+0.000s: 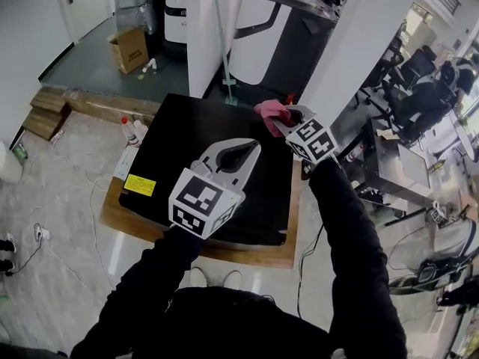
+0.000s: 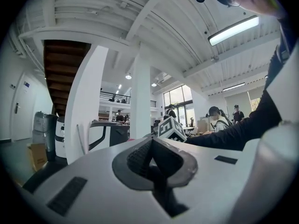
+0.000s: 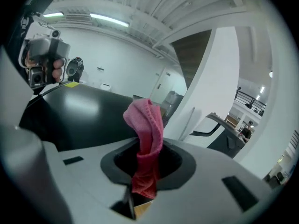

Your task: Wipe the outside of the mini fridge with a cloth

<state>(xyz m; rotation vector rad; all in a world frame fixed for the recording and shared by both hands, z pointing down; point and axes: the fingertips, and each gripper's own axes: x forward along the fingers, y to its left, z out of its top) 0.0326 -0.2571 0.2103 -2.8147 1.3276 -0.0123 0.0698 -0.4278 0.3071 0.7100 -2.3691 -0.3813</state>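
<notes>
Right gripper (image 1: pixel 284 117) is clamping the pink cloth (image 1: pixel 269 111) at the mini fridge (image 1: pixel 179 137) top's far edge; left gripper (image 1: pixel 238 154) is hovering, jaws together, empty.

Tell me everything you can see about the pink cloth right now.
The pink cloth looks like knitted fabric, bunched into a narrow twist. The right tongs are shut on its middle, so one rounded, folded end sticks out past the tips and the other end trails back between them. In the head view it sits at the far right edge of the top of the black mini fridge; whether it touches the fridge cannot be told.
</notes>
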